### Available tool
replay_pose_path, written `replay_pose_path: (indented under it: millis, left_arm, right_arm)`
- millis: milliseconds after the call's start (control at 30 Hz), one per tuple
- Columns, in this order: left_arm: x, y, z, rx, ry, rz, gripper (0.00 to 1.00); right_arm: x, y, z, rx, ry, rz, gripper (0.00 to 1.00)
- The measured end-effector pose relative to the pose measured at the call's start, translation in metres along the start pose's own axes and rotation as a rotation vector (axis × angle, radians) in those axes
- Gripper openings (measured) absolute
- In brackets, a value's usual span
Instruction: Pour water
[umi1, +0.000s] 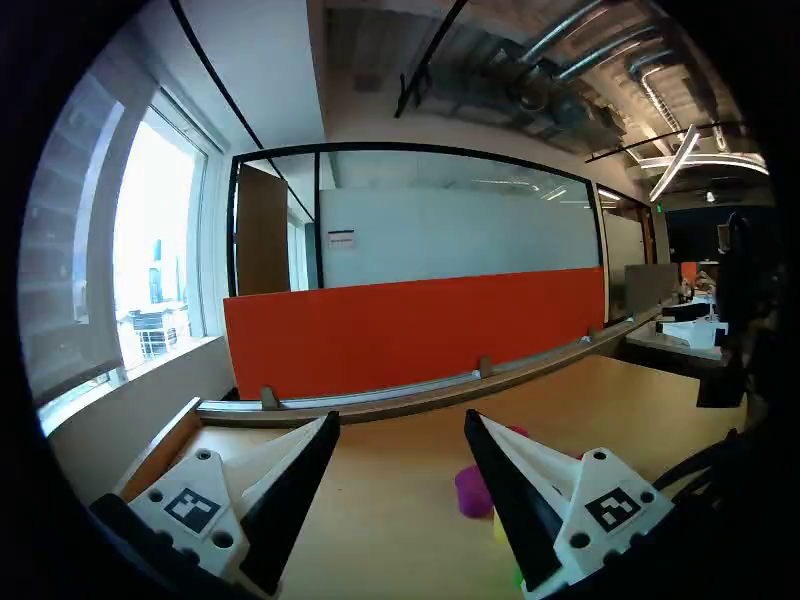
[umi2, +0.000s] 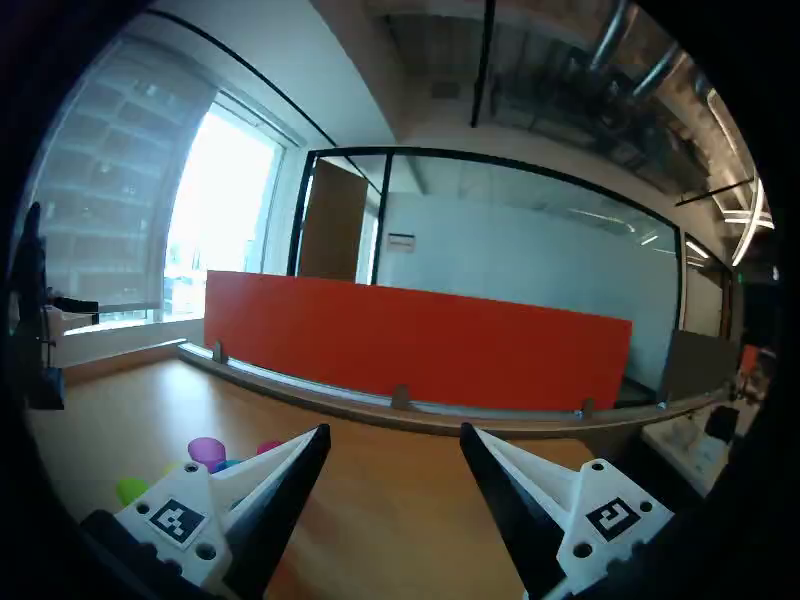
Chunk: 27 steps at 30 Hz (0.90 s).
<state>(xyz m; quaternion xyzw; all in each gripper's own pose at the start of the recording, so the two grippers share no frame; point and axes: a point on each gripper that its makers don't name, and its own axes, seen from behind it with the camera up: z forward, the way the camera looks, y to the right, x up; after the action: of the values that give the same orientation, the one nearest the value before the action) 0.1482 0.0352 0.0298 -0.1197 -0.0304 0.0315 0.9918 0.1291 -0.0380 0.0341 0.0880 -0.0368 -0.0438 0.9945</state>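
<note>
left tongs (umi1: 401, 414) spread wide, right tongs (umi2: 394, 427) likewise

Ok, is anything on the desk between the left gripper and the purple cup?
Nothing visible is. The left gripper is open, and the purple cup stands on bare wooden desk just ahead, partly behind the gripper's own finger, with a yellow cup beside it.

You have a long orange partition panel (umi1: 420, 330) across the middle of the left gripper view, standing along the far edge of the light wooden desk (umi1: 400, 490). A bright window (umi1: 150, 270) takes the left side, silver ceiling pipes (umi1: 590, 40) the upper right. The dark shape (umi1: 735, 290) at the right edge may be a monitor.
</note>
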Motion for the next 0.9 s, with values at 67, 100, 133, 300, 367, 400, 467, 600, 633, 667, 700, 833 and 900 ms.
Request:
replay_pose_path:
  millis: [67, 100, 133, 300, 367, 400, 467, 600, 633, 667, 700, 833, 900]
  left_arm:
    - [-0.003, 0.002, 0.001, -0.014, -0.015, 0.002, 0.92]
    - [-0.005, 0.002, 0.001, -0.020, -0.021, 0.004, 0.93]
    - [-0.006, 0.003, 0.001, -0.023, -0.025, 0.007, 0.92]
    - [-0.010, 0.005, 0.003, -0.043, -0.044, 0.026, 0.92]
    - [-0.013, 0.008, 0.003, -0.055, -0.052, 0.029, 0.92]
    - [-0.014, 0.010, 0.003, -0.063, -0.057, 0.031, 0.92]
    - [-0.016, 0.013, 0.003, -0.077, -0.065, 0.033, 0.92]
    - [-0.018, 0.016, 0.002, -0.101, -0.078, 0.054, 0.92]
    - [-0.019, 0.016, 0.002, -0.104, -0.080, 0.064, 0.93]
    - [-0.019, 0.016, 0.001, -0.108, -0.082, 0.074, 0.92]
    - [-0.020, 0.017, 0.001, -0.111, -0.085, 0.083, 0.92]
    - [-0.024, 0.022, 0.002, -0.132, -0.092, 0.104, 0.92]
    - [-0.026, 0.025, 0.002, -0.144, -0.096, 0.108, 0.93]
  right_arm:
    - [0.001, -0.003, 0.001, 0.021, -0.005, -0.012, 1.00]
    - [0.001, -0.005, 0.002, 0.032, -0.009, -0.021, 1.00]
    - [0.001, -0.007, 0.002, 0.043, -0.013, -0.029, 1.00]
    - [-0.001, -0.017, 0.004, 0.100, -0.037, -0.083, 1.00]
    - [-0.001, -0.020, 0.006, 0.115, -0.044, -0.107, 1.00]
    - [-0.001, -0.021, 0.007, 0.122, -0.049, -0.119, 1.00]
    - [-0.002, -0.023, 0.008, 0.135, -0.057, -0.136, 1.00]
    - [-0.007, -0.028, 0.011, 0.161, -0.077, -0.153, 1.00]
    - [-0.009, -0.030, 0.011, 0.169, -0.083, -0.154, 1.00]
    - [-0.010, -0.031, 0.012, 0.177, -0.089, -0.154, 1.00]
    - [-0.011, -0.033, 0.012, 0.186, -0.094, -0.156, 1.00]
    - [-0.009, -0.037, 0.014, 0.212, -0.099, -0.163, 1.00]
    - [-0.008, -0.038, 0.015, 0.220, -0.100, -0.167, 1.00]
